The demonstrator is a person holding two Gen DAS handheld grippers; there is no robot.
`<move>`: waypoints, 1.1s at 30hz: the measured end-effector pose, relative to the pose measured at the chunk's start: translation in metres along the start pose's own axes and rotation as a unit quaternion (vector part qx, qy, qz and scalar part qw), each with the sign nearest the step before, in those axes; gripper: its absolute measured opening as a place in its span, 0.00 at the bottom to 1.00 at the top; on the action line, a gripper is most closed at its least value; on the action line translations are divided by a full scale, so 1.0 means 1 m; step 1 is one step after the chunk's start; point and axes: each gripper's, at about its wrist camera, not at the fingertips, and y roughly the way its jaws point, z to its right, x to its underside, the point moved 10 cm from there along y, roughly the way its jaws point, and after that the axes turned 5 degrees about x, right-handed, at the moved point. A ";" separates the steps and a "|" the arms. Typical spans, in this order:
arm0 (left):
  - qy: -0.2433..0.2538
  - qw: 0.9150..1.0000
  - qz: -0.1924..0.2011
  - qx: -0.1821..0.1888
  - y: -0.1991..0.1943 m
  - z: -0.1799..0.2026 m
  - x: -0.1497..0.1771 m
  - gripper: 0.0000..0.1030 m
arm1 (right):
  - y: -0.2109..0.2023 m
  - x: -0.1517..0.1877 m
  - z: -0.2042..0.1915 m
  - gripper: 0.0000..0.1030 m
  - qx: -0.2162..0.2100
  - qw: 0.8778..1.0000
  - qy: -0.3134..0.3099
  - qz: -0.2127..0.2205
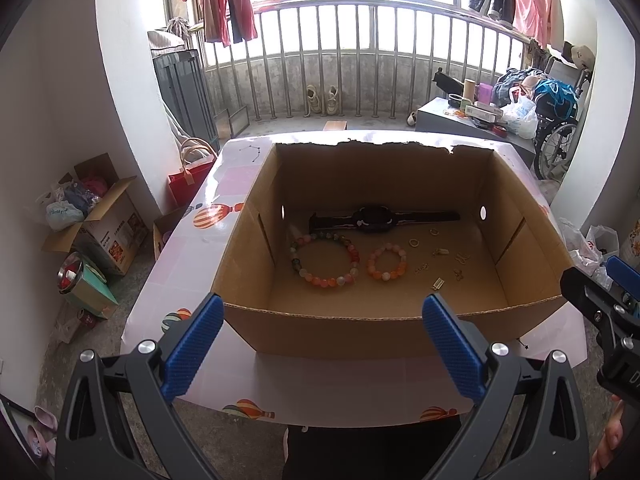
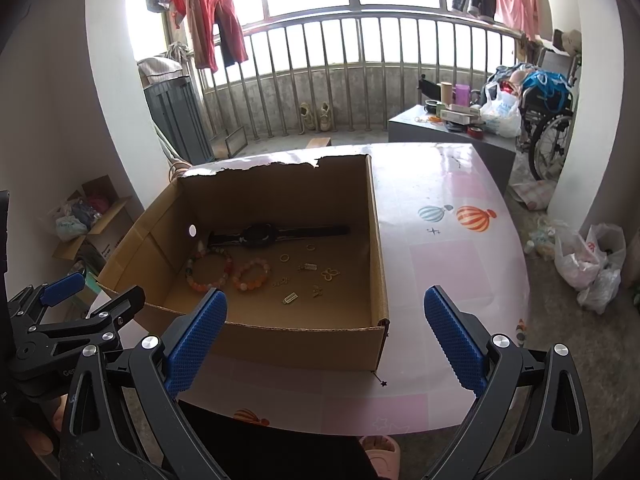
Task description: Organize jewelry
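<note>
Both grippers, left gripper (image 1: 323, 316) and right gripper (image 2: 325, 316), are wide open and empty. Jewelry lies in the cardboard box (image 1: 344, 334). I should reach over the wall, then pinch the small bracelet (image 1: 387, 263) gently.

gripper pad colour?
Blue, with a fine textured grid, on black frames. Clearest in the left wrist view: left gripper, open.

The left tool (image 1: 323, 322) hangs with its blue-padded fingers (image 1: 195, 346) spread wide and nothing between them, over the near edge of the table. The right tool (image 2: 326, 320) is spread just as wide and empty, beside it toward the near right corner. A hand (image 1: 610, 438) grips the right tool's handle from beneath.
</note>
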 end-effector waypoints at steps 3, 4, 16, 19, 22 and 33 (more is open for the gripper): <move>-0.001 1.000 0.000 0.000 0.000 0.000 0.001 0.95 | 0.001 0.000 -0.001 0.92 -0.001 1.000 -0.001 -0.001; 0.000 1.000 0.001 0.000 0.000 0.000 0.001 0.95 | 0.001 0.001 -0.001 0.92 -0.001 1.000 -0.002 -0.001; -0.001 1.000 0.001 0.000 -0.001 0.000 0.001 0.95 | 0.002 0.001 -0.003 0.92 -0.002 1.000 -0.002 0.001; -0.001 1.000 0.001 0.000 -0.001 0.000 0.001 0.95 | 0.000 0.000 -0.003 0.92 -0.001 1.000 -0.001 0.001; 0.000 1.000 0.001 0.000 -0.001 0.000 0.001 0.95 | 0.000 0.000 -0.003 0.92 -0.001 1.000 -0.001 0.001; -0.001 1.000 0.001 0.000 -0.001 0.000 0.001 0.95 | 0.000 0.001 -0.003 0.92 -0.001 1.000 0.000 0.001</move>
